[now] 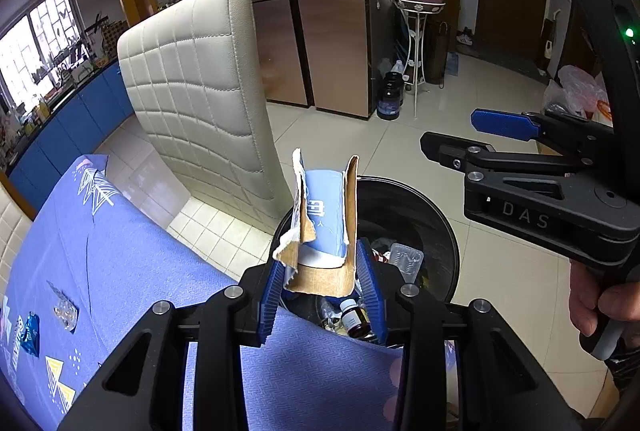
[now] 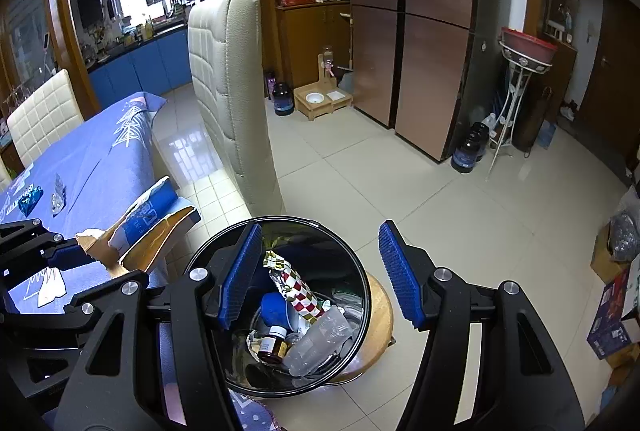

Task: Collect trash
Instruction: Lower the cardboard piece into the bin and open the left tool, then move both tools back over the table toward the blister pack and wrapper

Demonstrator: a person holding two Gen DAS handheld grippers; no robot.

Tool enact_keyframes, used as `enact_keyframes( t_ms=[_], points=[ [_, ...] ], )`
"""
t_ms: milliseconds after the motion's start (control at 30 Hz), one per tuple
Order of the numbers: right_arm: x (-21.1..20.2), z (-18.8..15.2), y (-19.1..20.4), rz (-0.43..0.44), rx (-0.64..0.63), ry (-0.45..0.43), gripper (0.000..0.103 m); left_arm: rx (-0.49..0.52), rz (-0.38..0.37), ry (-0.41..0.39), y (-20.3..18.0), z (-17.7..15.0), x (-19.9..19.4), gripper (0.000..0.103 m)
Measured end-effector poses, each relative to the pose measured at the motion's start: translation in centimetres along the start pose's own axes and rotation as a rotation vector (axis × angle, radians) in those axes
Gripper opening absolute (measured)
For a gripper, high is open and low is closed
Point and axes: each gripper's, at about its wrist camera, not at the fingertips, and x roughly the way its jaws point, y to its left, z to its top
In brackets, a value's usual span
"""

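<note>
I've got the blue-clothed table [image 1: 132, 271] on my left and the black trash bin [image 2: 280, 311] just past its edge, standing on a round wooden stool [image 2: 380, 311] beside the cream chair [image 1: 200, 83]. My left gripper [image 1: 324, 285] is pinching the torn cardboard box [image 1: 324, 223], blue print over brown board, by its lower end, and in the left wrist view the box stands over the bin's near rim. My right gripper [image 2: 320, 271] hangs spread and empty above the bin mouth.

The risks as I judge them: the box is wide and ragged, so if I let go here it could catch on the rim and tip back onto the table or the floor. The stool also looks a small base, so a knock from either gripper might rock the bin.

A blue wrapper [image 1: 30, 331] and a clear blister pack [image 1: 64, 307] are left on the cloth.

Writing: "DAS" on the right gripper's body; the box's white lettering is too broken to read, and the brown bottle [image 2: 274, 345] label in the bin is too small
</note>
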Motion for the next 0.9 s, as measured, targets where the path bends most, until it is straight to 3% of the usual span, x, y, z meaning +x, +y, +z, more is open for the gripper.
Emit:
enact_keyframes(
  t_ms=[367, 500, 533, 900],
  points=[
    [-0.3, -0.2, -0.8, -0.011, 0.016, 0.001, 0.063, 0.017, -0.019, 0.012, -0.6, 0.5, 0.3, 0.037],
    [-0.2, -0.2, -0.9, -0.01, 0.021, 0.005, 0.063, 0.003, -0.021, 0.017, -0.4, 0.5, 0.4, 0.066],
    [-0.2, -0.3, -1.0, -0.009, 0.021, 0.005, 0.063, -0.006, -0.019, 0.013, -0.3, 0.5, 0.3, 0.067],
    [-0.3, -0.3, -0.6, -0.001, 0.009, 0.01, 0.063, -0.038, 0.004, 0.015, 0.8, 0.4, 0.1, 0.068]
  ],
)
